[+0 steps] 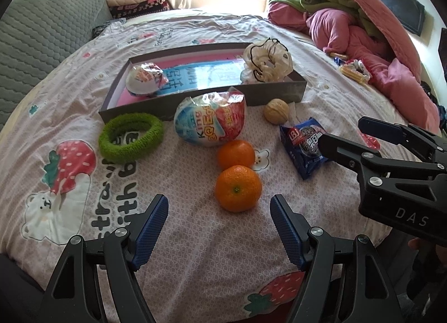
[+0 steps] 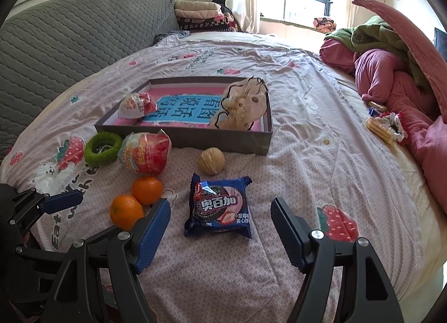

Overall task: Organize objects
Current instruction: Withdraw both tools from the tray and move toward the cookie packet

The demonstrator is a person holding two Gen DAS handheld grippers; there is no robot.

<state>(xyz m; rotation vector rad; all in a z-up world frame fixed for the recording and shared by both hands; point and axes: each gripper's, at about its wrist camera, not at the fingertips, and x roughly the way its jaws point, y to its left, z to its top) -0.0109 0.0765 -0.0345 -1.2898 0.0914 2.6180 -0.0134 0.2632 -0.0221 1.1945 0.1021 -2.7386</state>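
A shallow grey box (image 1: 206, 99) (image 2: 184, 134) lies on the bed and holds a small wrapped toy egg (image 1: 146, 78) (image 2: 137, 105) and a cream scrunchie (image 1: 268, 61) (image 2: 243, 105). In front of it lie a green hair ring (image 1: 130, 137) (image 2: 103, 147), a large wrapped toy egg (image 1: 209, 119) (image 2: 145, 152), a walnut (image 1: 276, 110) (image 2: 211, 161), two oranges (image 1: 237, 187) (image 2: 126, 211), (image 1: 236, 154) (image 2: 147, 190) and a blue cookie packet (image 1: 303, 145) (image 2: 219, 207). My left gripper (image 1: 219, 225) is open just before the near orange. My right gripper (image 2: 220, 228) (image 1: 340, 134) is open around the cookie packet's near end.
A grey quilted headboard (image 2: 69, 38) stands at the left. Pink and green bedding (image 1: 363, 29) (image 2: 391, 71) is piled at the right, with biscuits and a small scrunchie (image 1: 353, 70) (image 2: 385, 127) beside it. Folded blankets (image 2: 201, 12) lie by the window.
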